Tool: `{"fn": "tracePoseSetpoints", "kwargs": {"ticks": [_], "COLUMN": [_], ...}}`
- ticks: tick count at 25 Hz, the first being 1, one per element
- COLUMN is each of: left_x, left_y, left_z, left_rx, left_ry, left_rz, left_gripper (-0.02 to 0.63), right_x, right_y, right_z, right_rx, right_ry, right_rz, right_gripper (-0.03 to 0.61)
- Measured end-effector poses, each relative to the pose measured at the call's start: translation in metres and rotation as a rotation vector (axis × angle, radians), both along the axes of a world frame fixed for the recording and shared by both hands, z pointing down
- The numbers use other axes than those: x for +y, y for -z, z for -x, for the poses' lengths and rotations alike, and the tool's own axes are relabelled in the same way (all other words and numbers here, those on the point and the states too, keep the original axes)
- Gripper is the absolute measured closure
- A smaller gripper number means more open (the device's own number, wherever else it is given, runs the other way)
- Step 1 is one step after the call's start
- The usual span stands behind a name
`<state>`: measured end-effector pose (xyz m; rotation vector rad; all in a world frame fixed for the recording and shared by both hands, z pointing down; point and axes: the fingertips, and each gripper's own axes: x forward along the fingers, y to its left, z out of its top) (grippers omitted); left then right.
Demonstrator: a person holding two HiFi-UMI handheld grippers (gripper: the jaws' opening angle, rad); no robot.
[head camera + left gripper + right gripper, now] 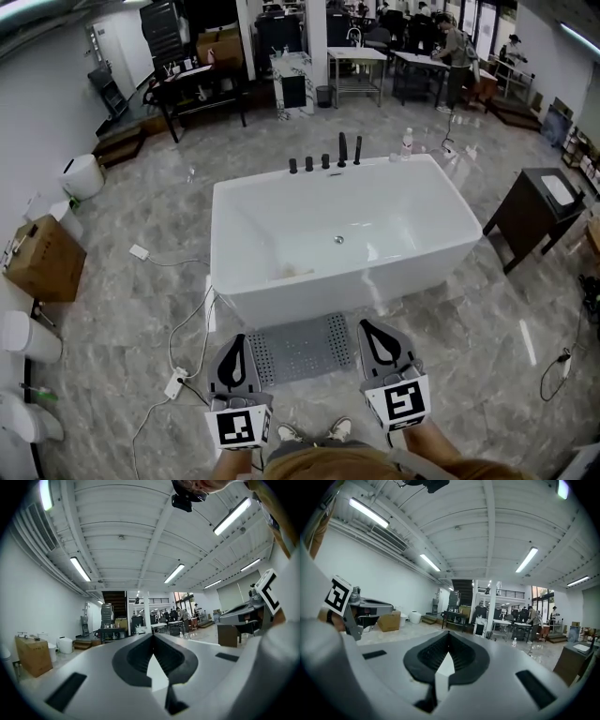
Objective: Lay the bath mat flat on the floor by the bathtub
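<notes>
While the white bathtub (347, 239) has the grey bath mat (302, 349) lying flat on the floor just before it, the left gripper (238, 345) and right gripper (371, 330) hover by the mat's corners farthest from the bathtub, fingers clenched together on nothing.

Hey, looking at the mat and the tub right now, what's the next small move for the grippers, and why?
Probably just draw both grippers back and leave it alone. The bath mat already seems to lie flat on the floor, right beside the bathtub. The left gripper and right gripper hover above its ends, jaws shut on nothing.
</notes>
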<state>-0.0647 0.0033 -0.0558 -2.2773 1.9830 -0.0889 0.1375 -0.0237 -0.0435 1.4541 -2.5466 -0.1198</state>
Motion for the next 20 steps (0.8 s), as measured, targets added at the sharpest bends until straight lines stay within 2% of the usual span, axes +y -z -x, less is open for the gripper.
{"fn": "tracePoseSetpoints", "kwargs": {"ticks": [7, 13, 20], "left_x": [0.016, 0.028, 0.027], "left_y": [0.033, 0.039, 0.030], "left_z": [-0.002, 0.003, 0.004], "left_rx": [0.001, -0.005, -0.008], "left_ry": [0.016, 0.026, 0.028], "left_rz": [-0.069, -0.080, -0.070], "left_gripper": [0.611, 0.611, 0.611], "right_x": [0.008, 0.016, 0.014], "right_y": [0.035, 0.047, 0.041], "right_z": [-0.028, -0.035, -0.039], "right_rx": [-0.035, -0.063, -0.077], "right_ry": [-0.036, -0.045, -0.049], "right_rz": [-0.068, -0.095, -0.074], "right_gripper": [0.575, 0.575, 0.575]}}
